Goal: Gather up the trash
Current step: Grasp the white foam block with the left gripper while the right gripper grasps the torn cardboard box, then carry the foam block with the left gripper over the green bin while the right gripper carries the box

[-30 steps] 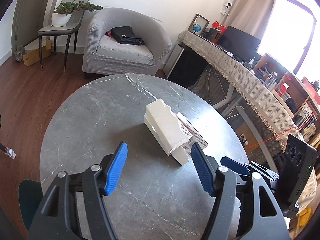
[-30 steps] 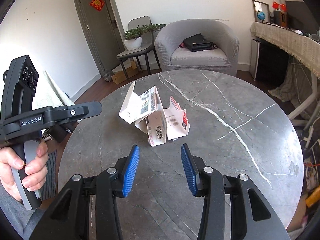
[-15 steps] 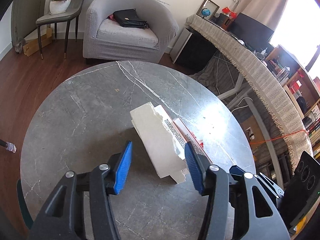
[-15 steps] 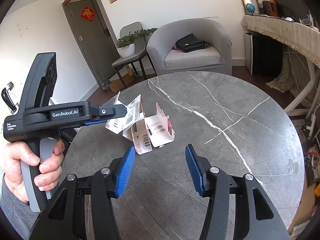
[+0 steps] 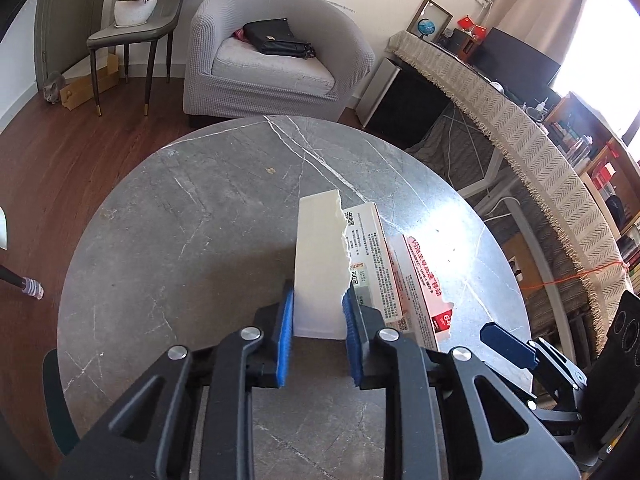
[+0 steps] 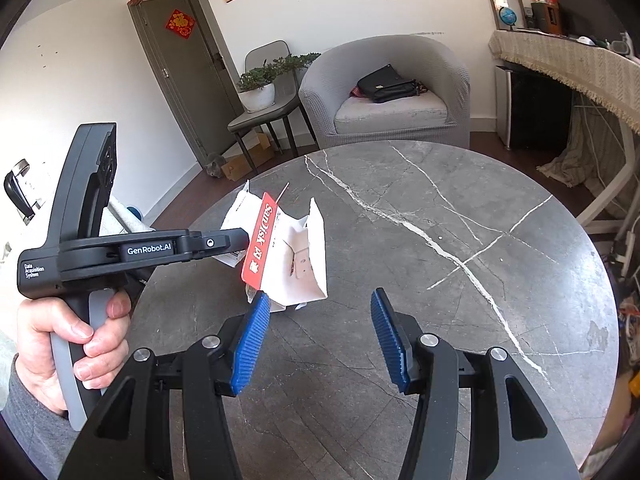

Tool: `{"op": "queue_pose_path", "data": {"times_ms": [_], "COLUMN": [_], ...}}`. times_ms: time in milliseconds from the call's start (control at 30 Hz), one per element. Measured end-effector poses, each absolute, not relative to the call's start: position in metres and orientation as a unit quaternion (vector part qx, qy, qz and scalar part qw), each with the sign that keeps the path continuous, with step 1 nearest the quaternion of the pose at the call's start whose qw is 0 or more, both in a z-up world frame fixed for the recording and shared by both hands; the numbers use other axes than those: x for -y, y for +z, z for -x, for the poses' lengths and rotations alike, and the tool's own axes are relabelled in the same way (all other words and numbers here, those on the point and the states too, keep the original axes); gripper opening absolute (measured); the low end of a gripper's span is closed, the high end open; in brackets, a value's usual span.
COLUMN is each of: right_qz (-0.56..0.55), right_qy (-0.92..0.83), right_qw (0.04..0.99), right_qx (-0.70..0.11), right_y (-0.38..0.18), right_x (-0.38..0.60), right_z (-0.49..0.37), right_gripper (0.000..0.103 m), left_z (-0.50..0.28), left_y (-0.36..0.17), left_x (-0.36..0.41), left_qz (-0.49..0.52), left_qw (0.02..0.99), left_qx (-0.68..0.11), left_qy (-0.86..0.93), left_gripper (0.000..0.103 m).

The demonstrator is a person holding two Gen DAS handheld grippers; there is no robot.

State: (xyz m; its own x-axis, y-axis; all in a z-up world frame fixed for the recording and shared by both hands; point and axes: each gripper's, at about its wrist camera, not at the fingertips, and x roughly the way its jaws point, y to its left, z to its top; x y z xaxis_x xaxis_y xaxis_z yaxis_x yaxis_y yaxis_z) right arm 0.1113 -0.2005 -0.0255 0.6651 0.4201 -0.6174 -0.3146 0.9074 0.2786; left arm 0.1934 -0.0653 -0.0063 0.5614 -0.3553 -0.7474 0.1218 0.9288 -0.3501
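Note:
A torn white cardboard box (image 5: 320,264) with red printed panels lies opened out on the round grey marble table (image 5: 180,240). My left gripper (image 5: 317,320) is closing, and its blue pads press on both sides of the box's plain white flap. In the right wrist view the box (image 6: 296,256) stands tipped up on the table, with the left gripper (image 6: 240,242) reaching into it from the left, held by a hand (image 6: 72,340). My right gripper (image 6: 320,340) stays open just in front of the box with nothing between its pads.
A grey armchair (image 5: 272,64) with a black bag stands beyond the table. Left of it are a chair with a potted plant (image 5: 136,8) and a grey cat (image 5: 54,84). A cloth-covered desk (image 5: 520,128) runs along the right. A cable end (image 5: 32,286) hangs at the left.
My left gripper has come forward and down onto the box and narrowed until its pads meet the white flap. The box has tipped up on the table. The right gripper has hardly moved.

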Motion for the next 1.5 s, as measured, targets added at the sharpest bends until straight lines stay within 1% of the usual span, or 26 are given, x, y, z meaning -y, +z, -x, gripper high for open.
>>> {"op": "queue_pose_path", "data": {"times_ms": [33,167,233,333,400,467,600,700,900,1167,1233,1267,1300,1367,1433,1500], "right_qz": [-0.07,-0.046,-0.033,-0.006,0.005,0.018,0.031,0.019,-0.066,-0.066,-0.067,-0.069,-0.066,-0.053,-0.045,-0.052], "right_qy": [0.21,0.249,0.27,0.272,0.265,0.263,0.257,0.234,0.221,0.208,0.197,0.196,0.192,0.18,0.178,0.184], "right_qw": [0.91,0.912,0.911,0.91,0.908,0.909,0.911,0.915,0.913,0.908,0.907,0.906,0.907,0.911,0.912,0.912], "right_qx": [-0.351,-0.322,-0.311,-0.312,-0.324,-0.323,-0.322,-0.328,-0.337,-0.358,-0.366,-0.369,-0.37,-0.368,-0.366,-0.362], "right_y": [-0.024,-0.013,-0.008,-0.007,-0.011,-0.012,-0.014,-0.016,-0.02,-0.028,-0.03,-0.031,-0.031,-0.03,-0.028,-0.027], "right_x": [0.197,0.18,0.17,0.155,0.15,0.145,0.141,0.146,0.169,0.16,0.158,0.157,0.157,0.156,0.153,0.154], "right_z": [-0.111,-0.102,-0.098,-0.098,-0.102,-0.103,-0.104,-0.108,-0.12,-0.134,-0.138,-0.139,-0.14,-0.142,-0.141,-0.138], "right_gripper": [0.053,0.053,0.053,0.048,0.041,0.04,0.04,0.04,0.04,0.04,0.031,0.024,0.014,0.006,0.001,0.0], "left_z": [-0.193,-0.192,-0.192,-0.193,-0.193,-0.194,-0.194,-0.193,-0.193,-0.183,-0.18,-0.178,-0.176,-0.172,-0.17,-0.168], "left_y": [-0.007,-0.01,-0.012,-0.017,-0.02,-0.021,-0.017,-0.014,-0.015,-0.018,-0.018,-0.019,-0.019,-0.018,-0.019,-0.02], "left_x": [0.063,0.054,0.052,0.05,0.048,0.045,0.044,0.043,0.039,0.037,0.035,0.034,0.032,0.03,0.025,0.017], "left_qz": [0.132,0.138,0.143,0.145,0.147,0.147,0.145,0.143,0.137,0.134,0.132,0.132,0.131,0.127,0.123,0.126], "left_qw": [0.874,0.871,0.869,0.865,0.864,0.864,0.865,0.867,0.867,0.863,0.863,0.863,0.863,0.864,0.866,0.867], "left_qx": [-0.448,-0.454,-0.457,-0.463,-0.466,-0.466,-0.464,-0.461,-0.463,-0.469,-0.469,-0.469,-0.47,-0.47,-0.47,-0.469], "left_qy": [-0.136,-0.127,-0.127,-0.127,-0.12,-0.118,-0.121,-0.123,-0.12,-0.134,-0.134,-0.133,-0.132,-0.128,-0.121,-0.113], "left_gripper": [0.025,0.018,0.017,0.014,0.01,0.008,0.008,0.005,0.004,0.004,0.003,0.003,0.003,0.003,0.003,0.003]}}
